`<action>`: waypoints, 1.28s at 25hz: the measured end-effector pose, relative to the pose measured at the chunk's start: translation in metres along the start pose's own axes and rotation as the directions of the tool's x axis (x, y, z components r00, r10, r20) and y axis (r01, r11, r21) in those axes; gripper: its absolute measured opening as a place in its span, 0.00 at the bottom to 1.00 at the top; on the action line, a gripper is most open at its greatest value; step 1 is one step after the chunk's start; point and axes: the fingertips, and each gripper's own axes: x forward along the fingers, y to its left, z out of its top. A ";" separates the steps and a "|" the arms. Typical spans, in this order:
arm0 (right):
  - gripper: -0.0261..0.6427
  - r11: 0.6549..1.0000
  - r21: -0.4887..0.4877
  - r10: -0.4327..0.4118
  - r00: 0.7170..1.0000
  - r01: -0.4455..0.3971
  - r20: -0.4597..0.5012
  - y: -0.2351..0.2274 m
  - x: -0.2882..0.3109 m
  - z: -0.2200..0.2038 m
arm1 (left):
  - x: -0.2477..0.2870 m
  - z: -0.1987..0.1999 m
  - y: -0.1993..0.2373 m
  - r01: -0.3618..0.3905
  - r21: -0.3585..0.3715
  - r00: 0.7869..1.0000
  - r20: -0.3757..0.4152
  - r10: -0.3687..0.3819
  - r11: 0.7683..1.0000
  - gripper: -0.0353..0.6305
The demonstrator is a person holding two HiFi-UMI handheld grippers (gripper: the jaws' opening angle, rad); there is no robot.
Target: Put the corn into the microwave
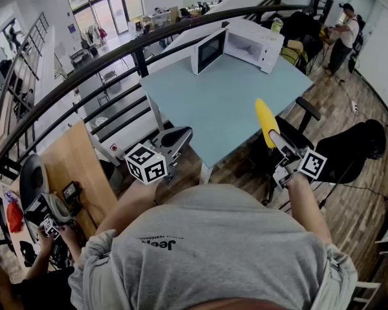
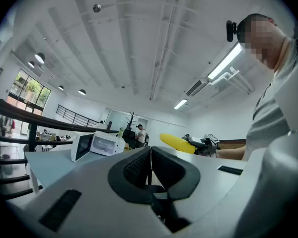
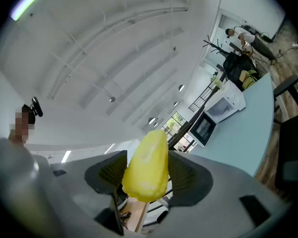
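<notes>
Far left: we see a wooden desk (image 1: 70, 163), with a person's hands on gear below it.
Railing: a dark curved rail (image 1: 116, 57) runs behind the table, and we see an open hall beyond.
Left gripper (image 1: 176, 136): jaws together and empty, off the near-left corner.
Table (image 1: 213, 105): pale blue top, with the microwave (image 1: 249, 44) at the far edge, door open.
Corn (image 1: 266, 121): clamped in the right gripper (image 1: 278, 141) at the near-right edge, well apart from the microwave.
Right: black chair (image 1: 307, 112) on a wood floor (image 1: 339, 102).
</notes>
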 end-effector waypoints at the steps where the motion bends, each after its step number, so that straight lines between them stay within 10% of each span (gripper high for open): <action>1: 0.44 1.000 0.002 -0.001 1.000 0.001 0.000 -0.001 -0.001 0.001 | 0.001 0.000 -0.001 0.000 0.000 1.000 0.000 0.000 1.000 0.09; 32: 0.44 0.998 0.044 0.047 0.999 -0.046 -0.020 -0.034 -0.061 0.025 | 0.066 -0.015 -0.065 -0.005 0.015 0.999 -0.033 0.005 1.000 0.08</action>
